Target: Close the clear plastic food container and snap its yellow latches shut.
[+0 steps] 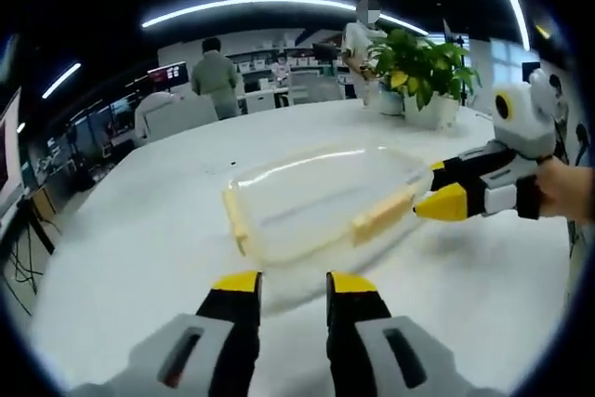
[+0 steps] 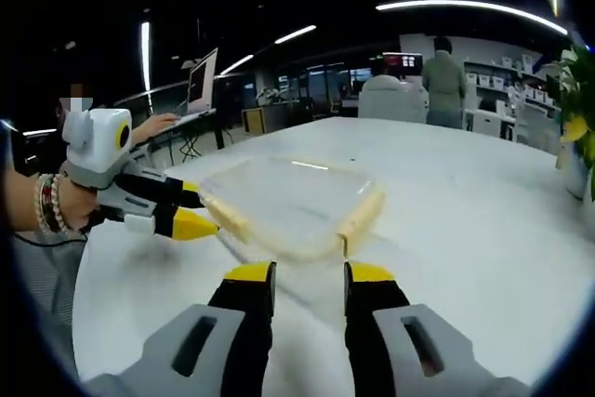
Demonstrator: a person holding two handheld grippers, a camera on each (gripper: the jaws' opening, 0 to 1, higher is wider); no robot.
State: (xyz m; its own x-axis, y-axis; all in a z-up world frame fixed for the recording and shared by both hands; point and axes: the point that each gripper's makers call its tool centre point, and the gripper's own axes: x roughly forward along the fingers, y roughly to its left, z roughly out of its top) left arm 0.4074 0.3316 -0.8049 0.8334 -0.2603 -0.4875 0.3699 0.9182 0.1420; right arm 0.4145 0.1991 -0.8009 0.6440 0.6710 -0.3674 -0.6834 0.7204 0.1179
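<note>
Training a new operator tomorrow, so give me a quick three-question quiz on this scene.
1. True or false: the clear container sits between the jaws of the left tongs.
2. What stands on the table beyond the container? A) potted plant B) kettle C) toolbox
3. Fill in: the container's latches are ___ in colour.
Key: 1 false, it lies ahead of them; 2 A; 3 yellow.

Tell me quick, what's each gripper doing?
Left gripper: open, holding nothing, just short of the clear plastic food container.
Right gripper: open, holding nothing, near a yellow latch.
</note>
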